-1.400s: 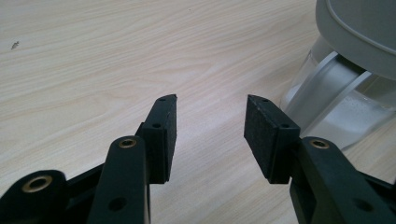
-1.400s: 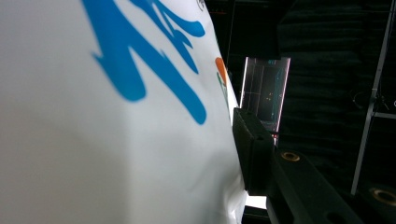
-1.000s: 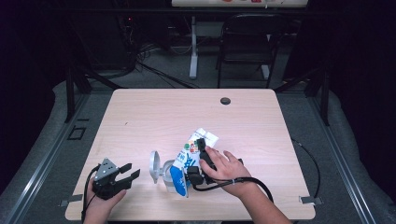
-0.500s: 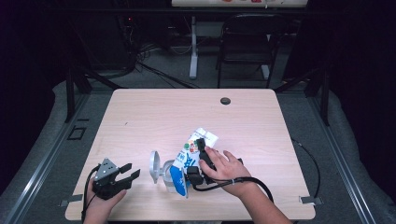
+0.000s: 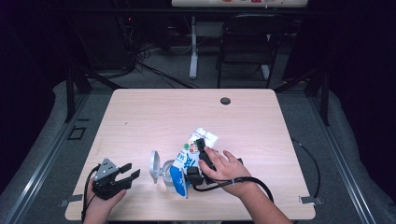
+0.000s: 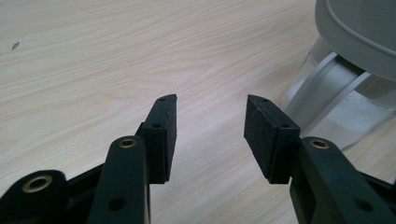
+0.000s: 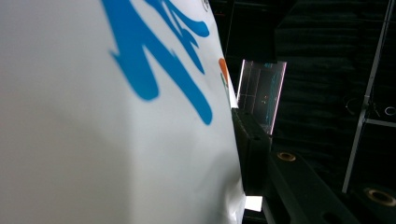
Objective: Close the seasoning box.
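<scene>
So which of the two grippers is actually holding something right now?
The right gripper, clamped on the blue-and-white carton; the left gripper is open and empty.

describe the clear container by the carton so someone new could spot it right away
Start at the wooden table and go to its near edge, between the two grippers. Just left of the white-and-blue carton held in the right gripper stands a clear container. Unlike the printed carton, it is see-through, with a grey round lid flipped up at its left.

A pale wooden table (image 5: 154,112) stood on grey floor (image 5: 46,121) in a dim room. Behind it were a black folding chair (image 5: 246,46), a white post (image 5: 193,46) and tangled cables (image 5: 140,51).
</scene>
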Available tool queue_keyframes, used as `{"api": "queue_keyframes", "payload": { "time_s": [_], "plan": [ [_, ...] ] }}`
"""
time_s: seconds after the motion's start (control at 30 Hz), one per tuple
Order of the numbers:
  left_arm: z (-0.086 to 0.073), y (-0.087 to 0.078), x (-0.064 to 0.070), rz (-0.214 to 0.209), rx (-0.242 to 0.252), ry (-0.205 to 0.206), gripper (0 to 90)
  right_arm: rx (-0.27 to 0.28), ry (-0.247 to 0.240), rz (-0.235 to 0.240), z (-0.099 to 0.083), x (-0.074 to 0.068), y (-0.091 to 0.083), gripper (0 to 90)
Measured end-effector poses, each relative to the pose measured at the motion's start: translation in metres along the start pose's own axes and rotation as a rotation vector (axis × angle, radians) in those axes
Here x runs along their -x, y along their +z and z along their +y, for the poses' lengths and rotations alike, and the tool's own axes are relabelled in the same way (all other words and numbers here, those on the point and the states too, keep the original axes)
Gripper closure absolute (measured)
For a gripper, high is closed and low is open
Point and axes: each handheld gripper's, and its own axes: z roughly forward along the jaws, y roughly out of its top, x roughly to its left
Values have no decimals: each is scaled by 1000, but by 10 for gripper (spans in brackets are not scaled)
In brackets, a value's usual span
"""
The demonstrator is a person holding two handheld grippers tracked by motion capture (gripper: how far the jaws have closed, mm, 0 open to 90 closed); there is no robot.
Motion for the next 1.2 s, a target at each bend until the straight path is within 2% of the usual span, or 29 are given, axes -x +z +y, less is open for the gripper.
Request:
{"api": "queue_keyframes", "payload": {
  "time_s": [1.2],
  "plan": [
    [0, 0, 0, 1, -3, 3, 546, -6, -53, -8, 0, -1, 0, 754]
  ]
}}
